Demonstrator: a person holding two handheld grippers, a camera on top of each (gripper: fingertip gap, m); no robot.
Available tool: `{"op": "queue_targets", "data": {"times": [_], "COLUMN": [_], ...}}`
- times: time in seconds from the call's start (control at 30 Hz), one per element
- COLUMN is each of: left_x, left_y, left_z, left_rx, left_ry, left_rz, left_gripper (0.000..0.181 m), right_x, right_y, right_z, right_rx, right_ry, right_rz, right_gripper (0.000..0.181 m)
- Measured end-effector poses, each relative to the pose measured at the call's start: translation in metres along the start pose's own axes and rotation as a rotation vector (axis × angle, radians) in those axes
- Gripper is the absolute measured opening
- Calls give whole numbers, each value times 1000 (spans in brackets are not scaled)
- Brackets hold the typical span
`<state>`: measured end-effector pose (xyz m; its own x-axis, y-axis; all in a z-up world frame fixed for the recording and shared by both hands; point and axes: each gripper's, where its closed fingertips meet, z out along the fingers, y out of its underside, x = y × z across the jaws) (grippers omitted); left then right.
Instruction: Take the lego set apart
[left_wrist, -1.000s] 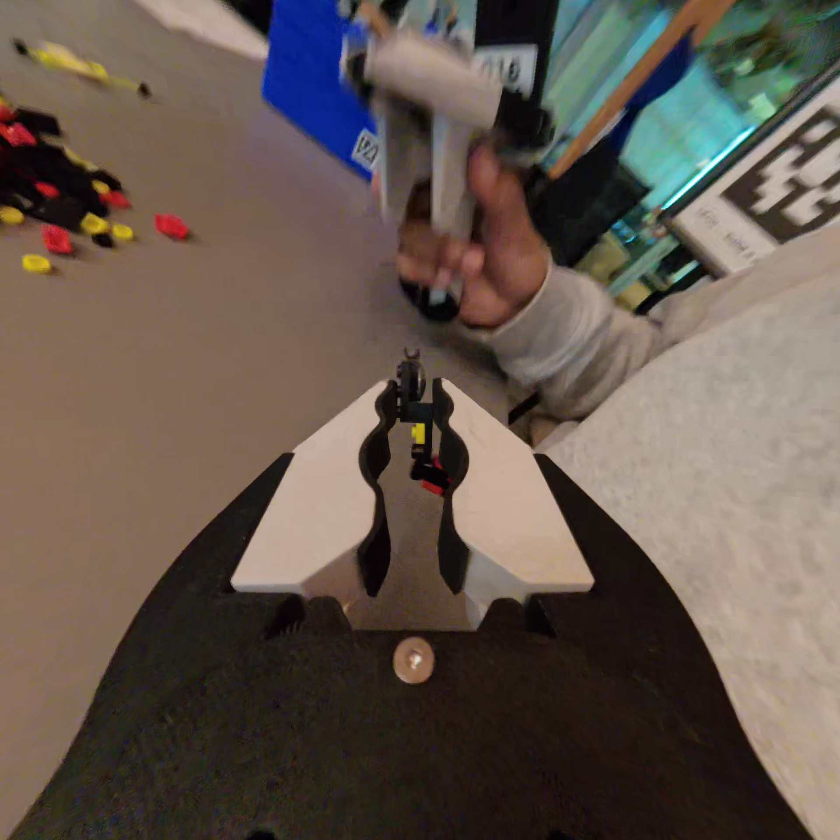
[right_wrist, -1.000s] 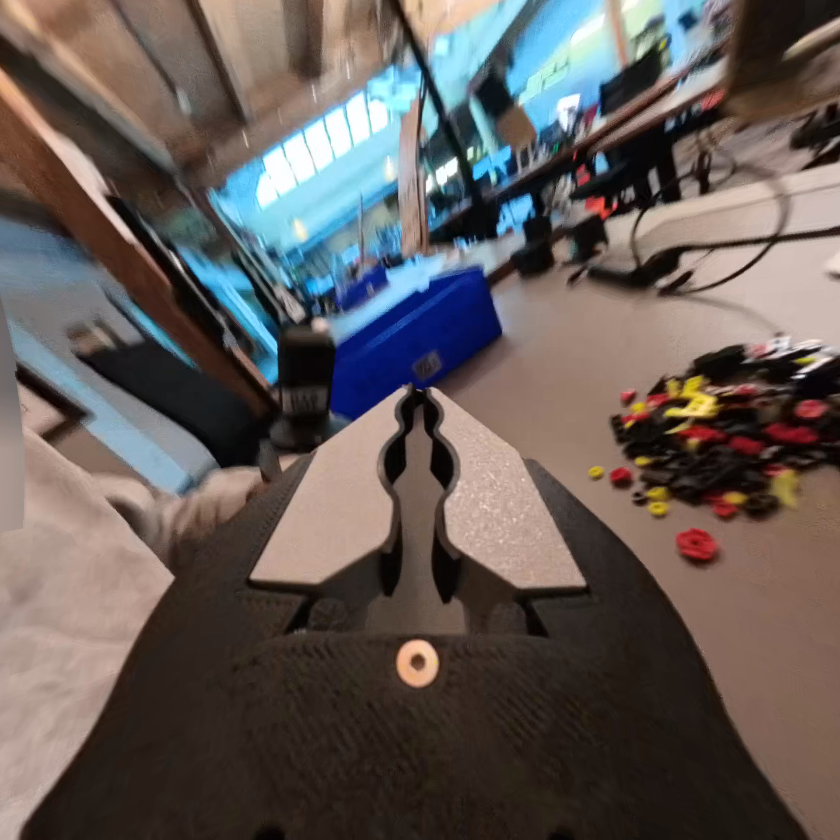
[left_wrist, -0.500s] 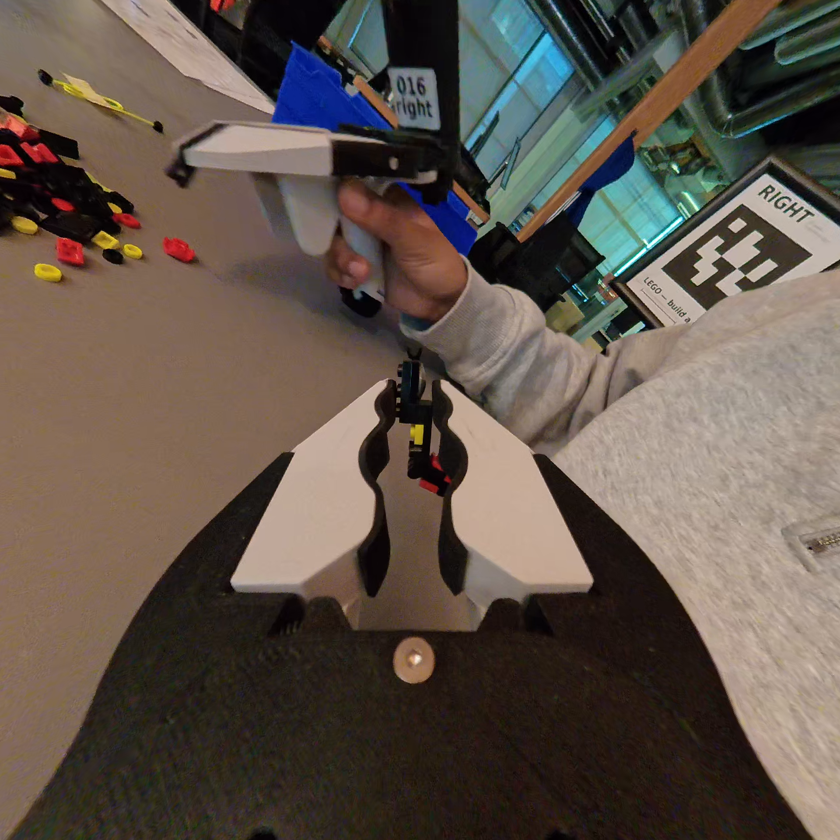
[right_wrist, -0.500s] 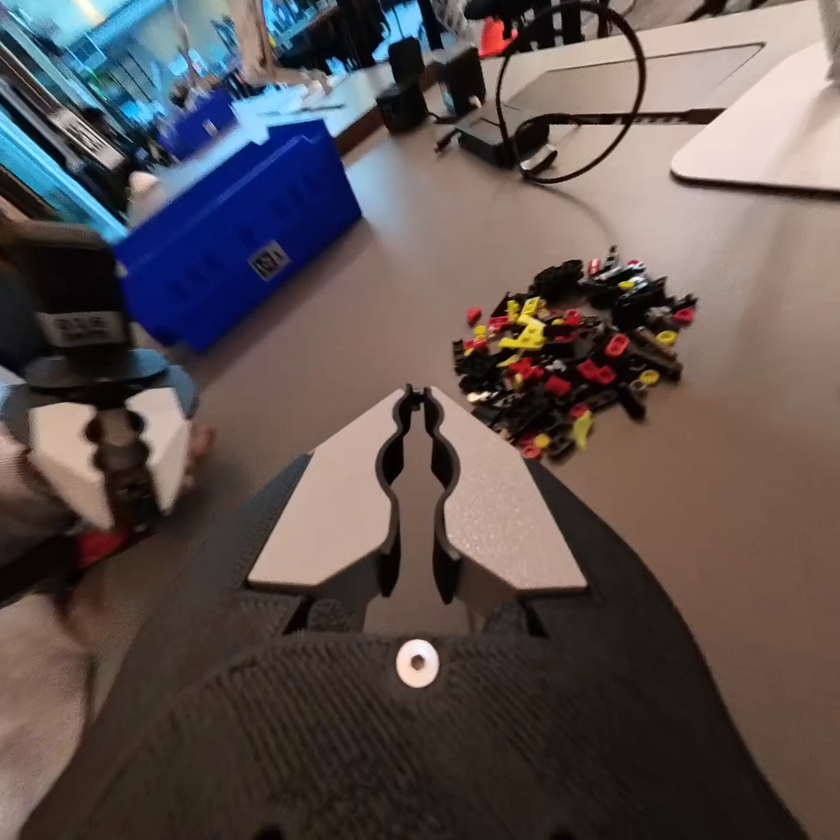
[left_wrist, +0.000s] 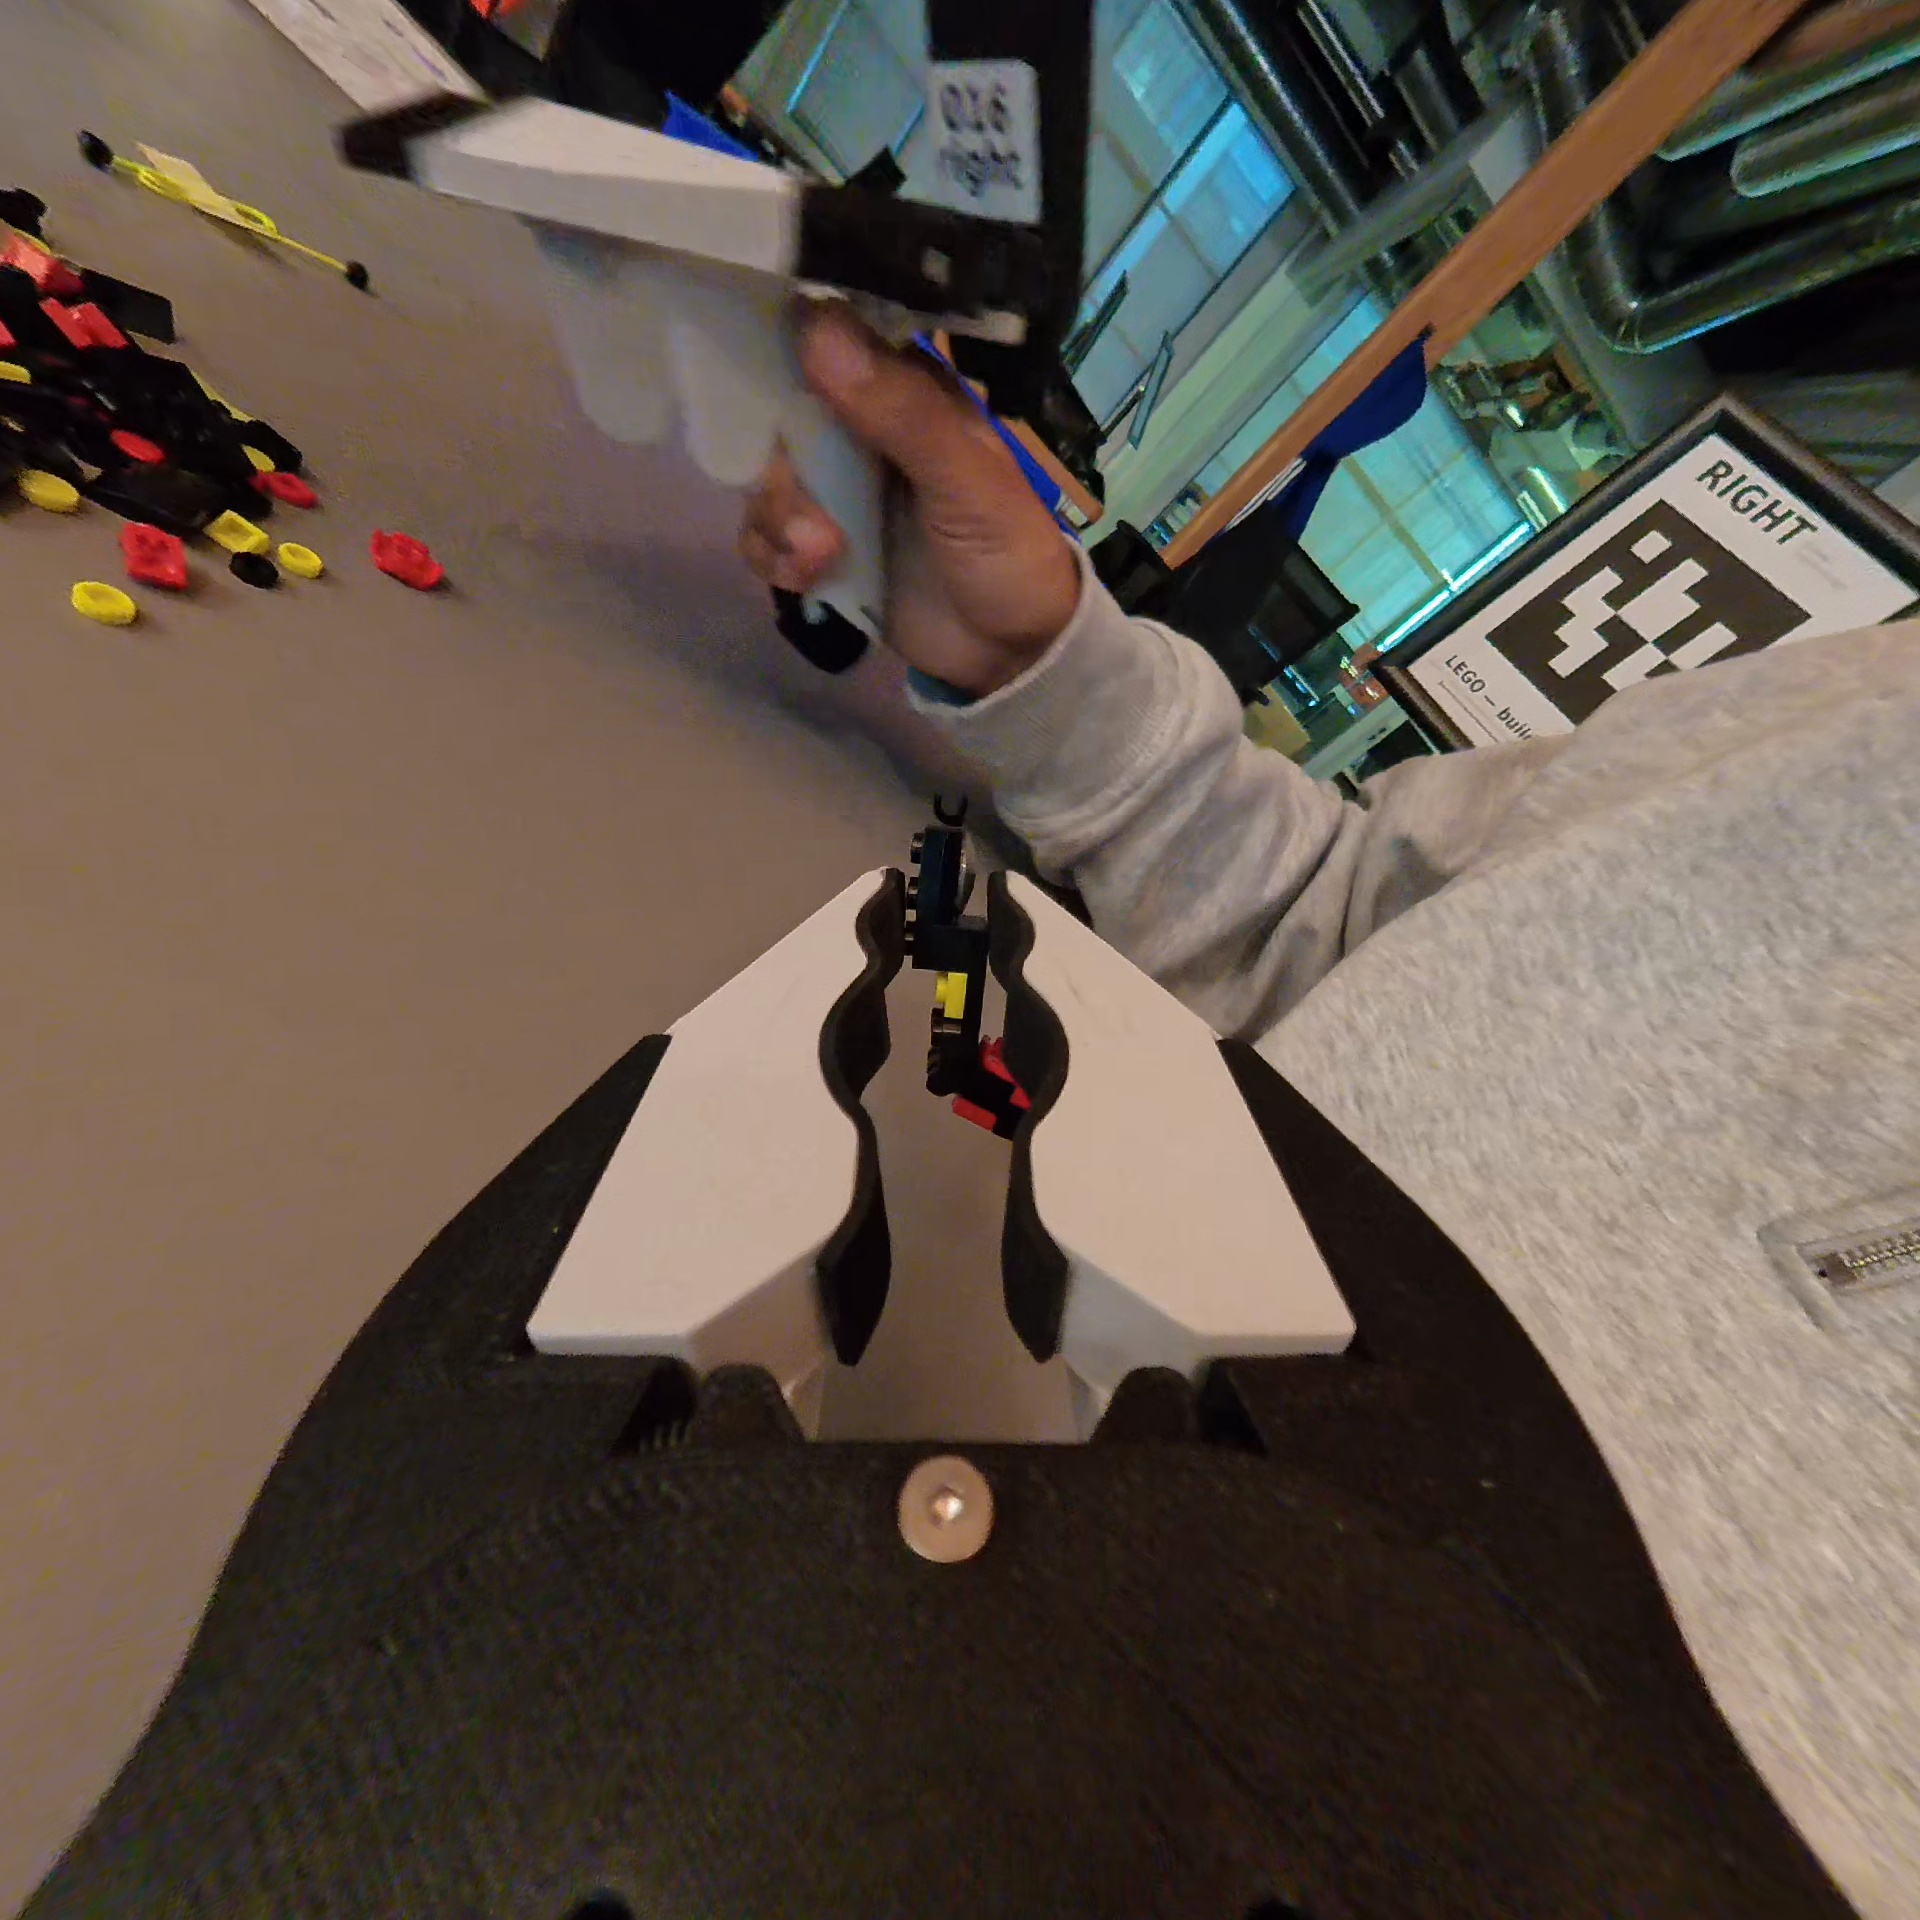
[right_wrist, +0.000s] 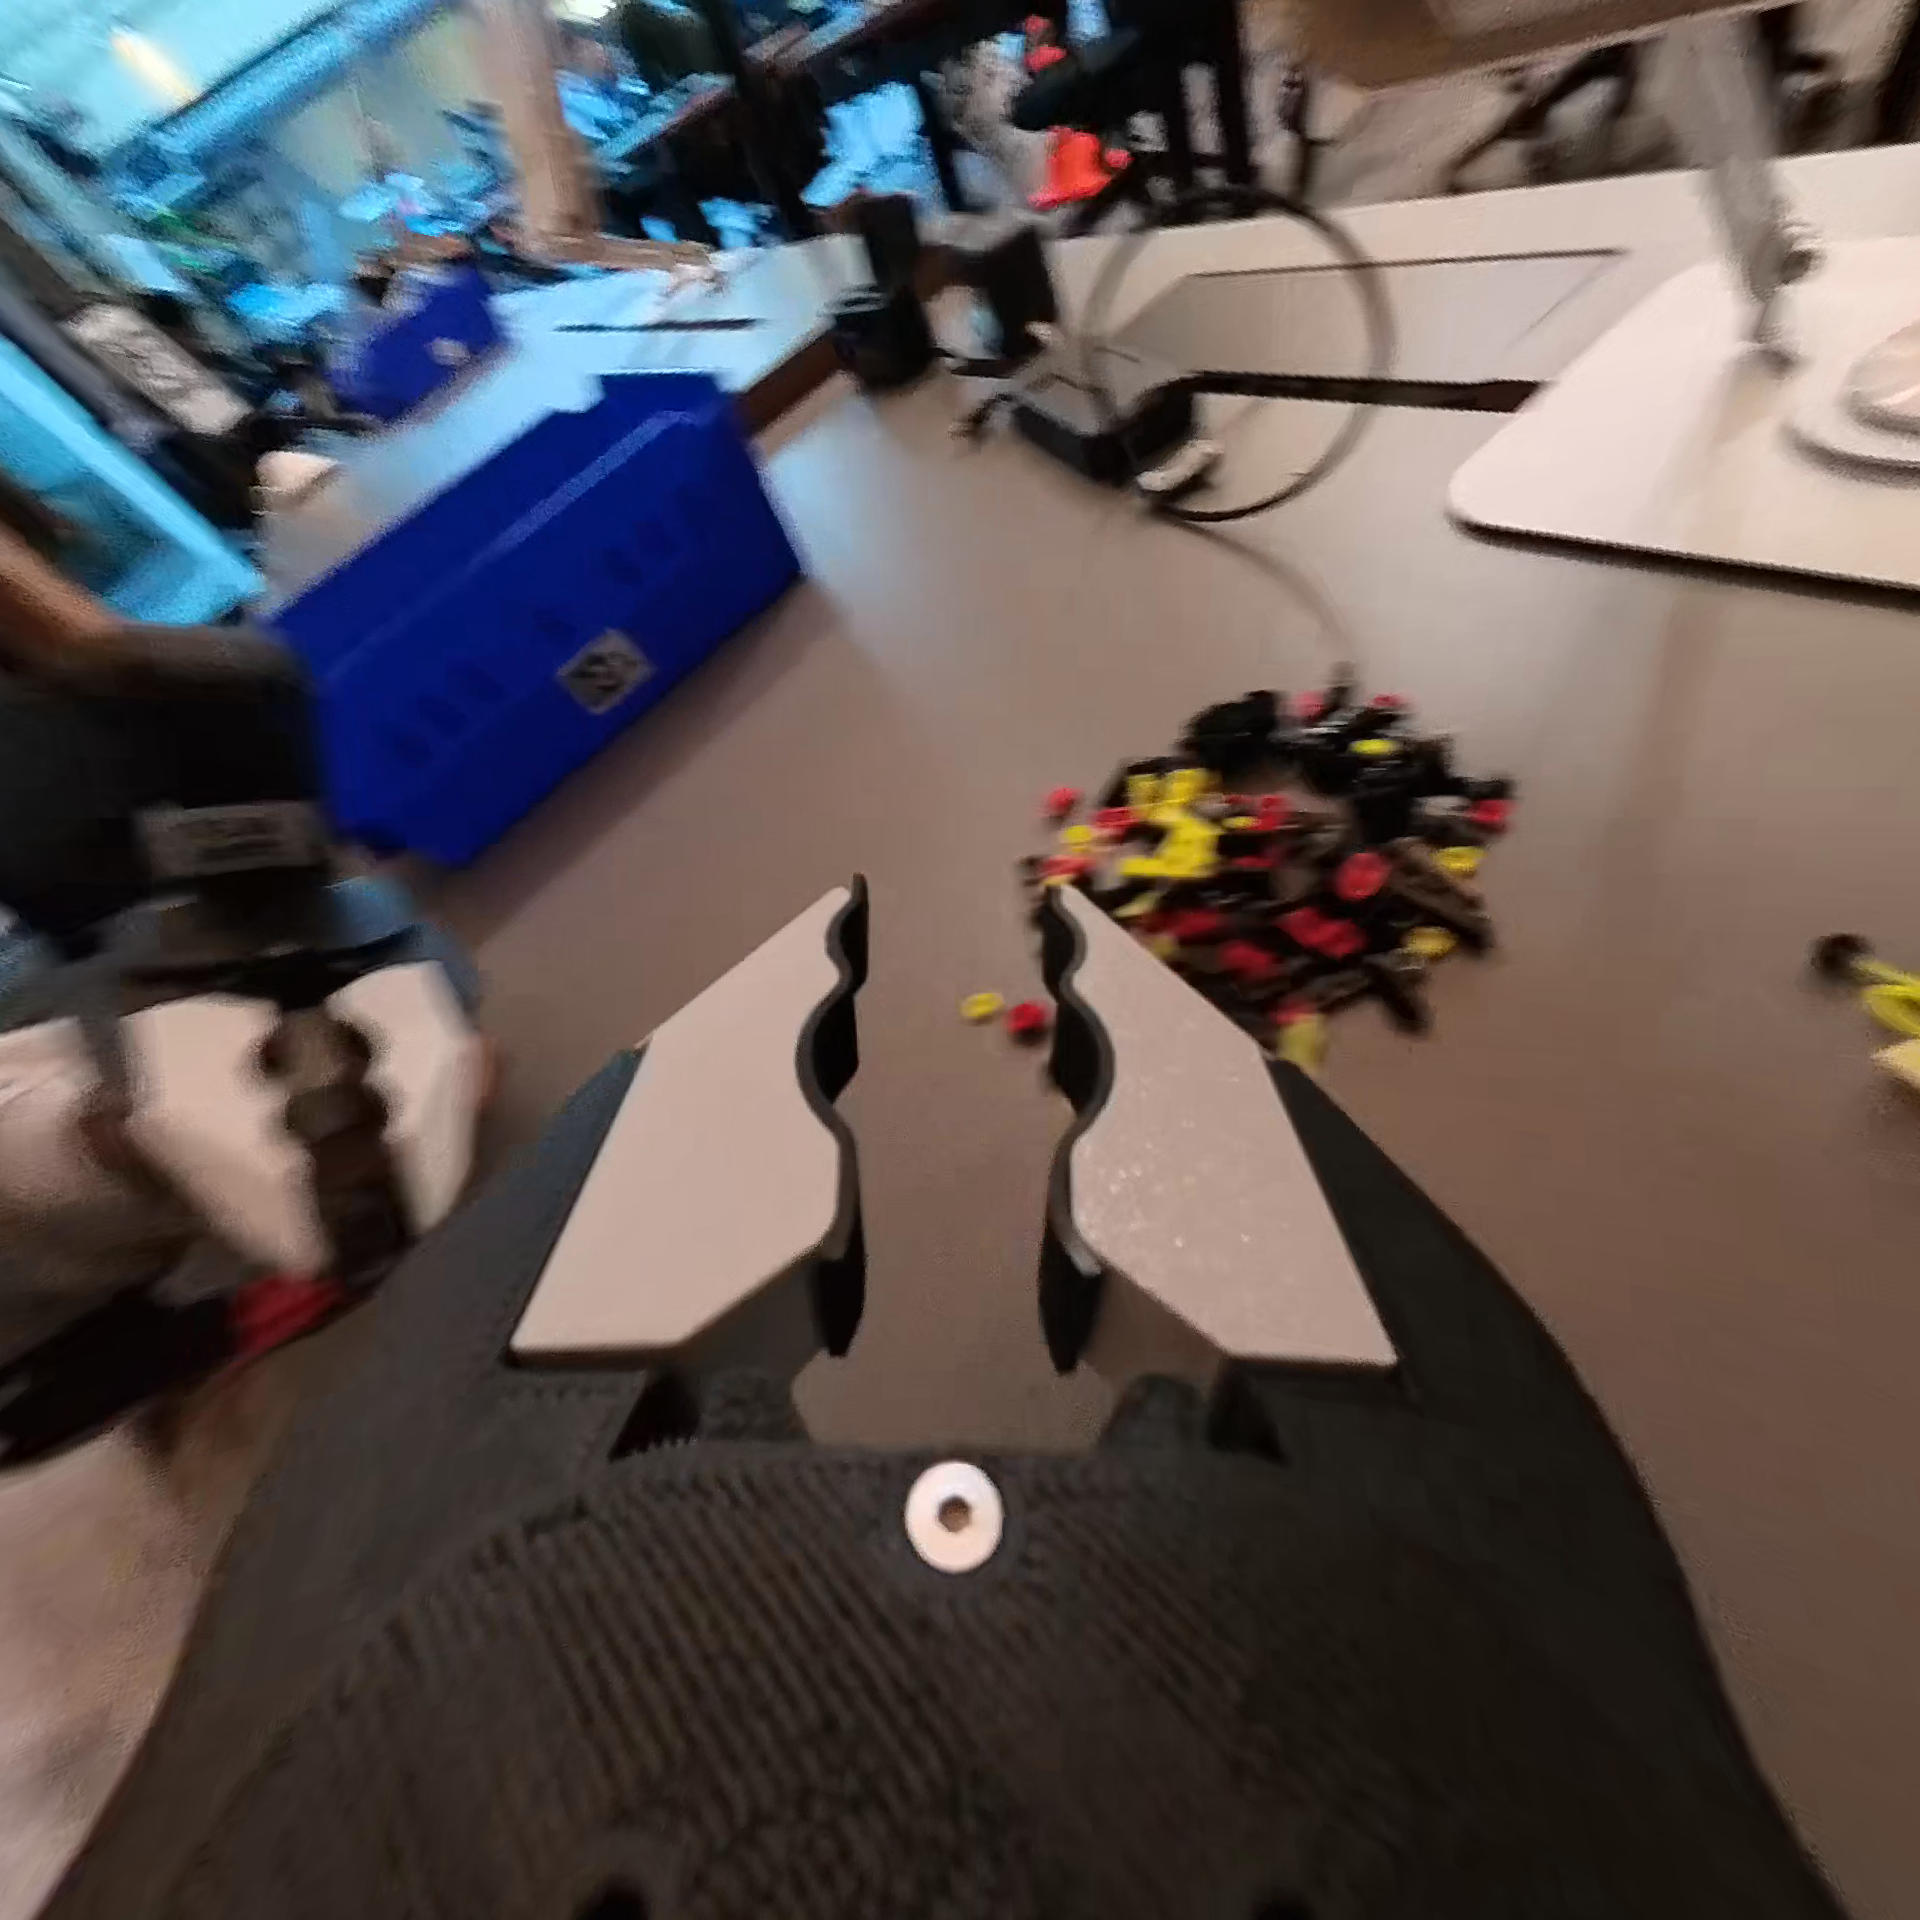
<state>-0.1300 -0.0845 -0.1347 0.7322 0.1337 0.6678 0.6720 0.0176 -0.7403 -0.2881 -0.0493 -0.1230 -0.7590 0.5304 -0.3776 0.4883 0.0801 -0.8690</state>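
My left gripper (left_wrist: 943, 894) is shut on a small lego assembly (left_wrist: 954, 987) of black, yellow and red pieces, held above the grey table near the person's grey sleeve. My right gripper (right_wrist: 956, 914) is open and empty, pointing toward a pile of loose black, red and yellow lego pieces (right_wrist: 1288, 862) on the table. The right gripper also shows in the left wrist view (left_wrist: 623, 197), held in a hand up and to the left. The pile shows at the left edge of that view (left_wrist: 114, 436). The left gripper shows blurred at the left of the right wrist view (right_wrist: 301, 1091).
A blue bin (right_wrist: 530, 634) stands on the table behind the left gripper. A black cable (right_wrist: 1247, 416) and a white monitor base (right_wrist: 1683, 468) lie at the back right. A yellow tool (right_wrist: 1881, 997) lies right of the pile. A framed sign (left_wrist: 1652, 592) stands at the right. One gripper's finger ends stand about 15 cm off the other's.
My right gripper has opened and swung from facing the room toward the lego pile. My left gripper keeps its hold on the assembly and has barely moved.
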Motion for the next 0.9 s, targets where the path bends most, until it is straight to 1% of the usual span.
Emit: {"op": "queue_targets", "data": {"times": [0.1, 0.17, 0.27, 0.37, 0.43, 0.5, 0.6, 0.77, 0.9], "left_x": [0, -1, -2, -2, -2, -2, -1, 4, 9], "left_y": [0, 0, 2, 3, 3, 4, 7, 6, 9], "left_z": [0, 0, 2, 2, 2, 3, 5, 5, 5], "left_rx": [2, -5, -18, -21, -25, -33, -51, -45, -56], "left_ry": [7, 8, 4, 1, -3, -9, -18, 13, 57], "left_rz": [-12, -17, -21, -16, -15, -7, 17, 21, -10], "left_gripper": [15, 15, 14, 14, 15, 14, 14, 15, 25], "right_x": [-62, -91, -114, -134, -141, -142, -140, -143, -139], "right_y": [15, 30, 50, 59, 62, 66, 70, 68, 54], "right_z": [-22, -31, -33, -31, -27, -22, -19, -21, -27], "right_rx": [17, 25, 41, 35, 9, 4, -12, -13, 55], "right_ry": [-199, -267, -317, -449, -513, -520, -506, -499, -553], "right_rz": [-32, -67, -101, -43, 38, 109, 137, 89, 214], "right_gripper": [31, 26, 23, 24, 25, 25, 6, 5, 4]}}
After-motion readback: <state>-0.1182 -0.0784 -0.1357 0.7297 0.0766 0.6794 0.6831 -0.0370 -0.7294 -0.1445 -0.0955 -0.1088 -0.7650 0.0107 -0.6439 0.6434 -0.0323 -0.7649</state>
